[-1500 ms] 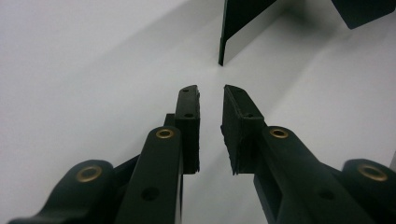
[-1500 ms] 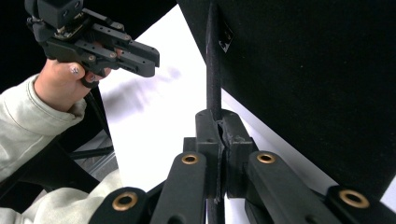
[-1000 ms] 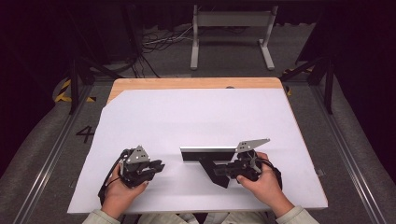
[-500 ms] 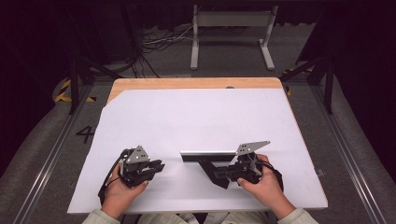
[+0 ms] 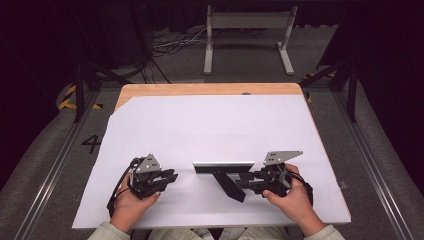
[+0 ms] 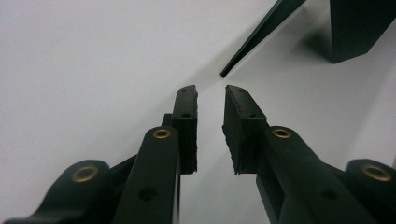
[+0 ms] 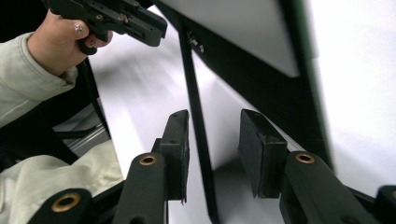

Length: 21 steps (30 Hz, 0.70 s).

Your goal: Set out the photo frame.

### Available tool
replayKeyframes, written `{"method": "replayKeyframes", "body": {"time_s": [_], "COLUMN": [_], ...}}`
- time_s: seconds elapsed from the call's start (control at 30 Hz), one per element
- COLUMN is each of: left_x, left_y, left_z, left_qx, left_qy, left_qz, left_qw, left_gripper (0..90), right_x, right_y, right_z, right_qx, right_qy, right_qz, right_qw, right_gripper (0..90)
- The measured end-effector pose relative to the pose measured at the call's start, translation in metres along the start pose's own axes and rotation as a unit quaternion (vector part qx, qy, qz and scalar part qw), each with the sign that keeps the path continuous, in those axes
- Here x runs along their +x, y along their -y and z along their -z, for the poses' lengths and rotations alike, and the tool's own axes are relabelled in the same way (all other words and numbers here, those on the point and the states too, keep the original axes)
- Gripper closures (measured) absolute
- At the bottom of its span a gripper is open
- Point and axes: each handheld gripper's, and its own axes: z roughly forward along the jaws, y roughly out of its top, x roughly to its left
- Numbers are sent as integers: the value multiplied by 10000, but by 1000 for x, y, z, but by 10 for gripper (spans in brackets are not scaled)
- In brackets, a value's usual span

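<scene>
A black photo frame (image 5: 223, 164) stands upright on the white sheet (image 5: 210, 125), propped by its black back leg (image 5: 231, 184). My right gripper (image 5: 244, 181) lies level just right of it, pointing left. In the right gripper view its jaws (image 7: 212, 119) have just been opening; the thin leg (image 7: 194, 93) runs between the pads, with space on each side. My left gripper (image 5: 172, 176) rests on the sheet left of the frame. Its jaws (image 6: 210, 93) have just parted a little, leaving a narrow empty gap, with the frame's edge (image 6: 261, 35) just beyond.
The white sheet covers a wooden table whose far edge (image 5: 200, 89) shows. A white metal stand (image 5: 247, 22) and cables lie on the dark floor beyond. Rails run along both sides of the table. The other hand with the left gripper (image 7: 161, 31) shows in the right gripper view.
The right gripper's jaws have opened off the frame's back leg, and that hand has drawn slightly to the right. The frame stays standing. The left hand has kept still.
</scene>
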Motion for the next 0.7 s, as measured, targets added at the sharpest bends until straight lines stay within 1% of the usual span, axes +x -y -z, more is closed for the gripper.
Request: {"method": "replayKeyframes", "body": {"time_s": [0.03, 0.13, 0.2, 0.27, 0.3, 0.33, 0.47, 0.53, 0.57, 0.63, 0.67, 0.7], "left_x": [0, 1, 1, 2, 1, 2, 4, 4, 5, 6, 6, 7], "left_y": [-1, -3, -5, -6, -6, -6, -7, -7, -7, -8, -9, -9], "left_z": [0, 2, 3, 5, 5, 5, 6, 5, 5, 5, 5, 4], "left_qx": [-32, -190, -293, -390, -432, -501, -682, -717, -730, -777, -806, -829], "left_qy": [-23, -48, -60, -107, -107, -114, -182, -159, -179, -188, -178, -151], "left_qz": [-20, -49, 1, -33, 28, 36, -47, -47, -58, -41, 10, 40], "left_qw": [10000, 9998, 9996, 9992, 9990, 9987, 9975, 9973, 9972, 9968, 9966, 9964], "left_gripper": [742, 727, 720, 708, 700, 696, 672, 665, 661, 661, 661, 661], "right_x": [0, -1, -1, -1, -2, -2, -2, -3, -4, -5, -5, -6], "right_y": [0, 0, 0, 1, 1, 2, 5, 7, 8, 10, 11, 13], "right_z": [3, 10, 16, 22, 25, 26, 35, 40, 42, 45, 45, 46], "right_qx": [-33, -178, -218, -231, -231, -239, -193, -145, -140, -88, -68, -63], "right_qy": [28, 48, 134, 195, 247, 274, 400, 501, 572, 668, 691, 750], "right_qz": [3, 112, 185, 230, 272, 296, 419, 509, 591, 668, 678, 716], "right_qw": [10000, 9998, 9995, 9993, 9991, 9989, 9981, 9973, 9965, 9955, 9953, 9946], "right_gripper": [630, 585, 593, 597, 597, 600, 633, 639, 650, 652, 657, 692]}}
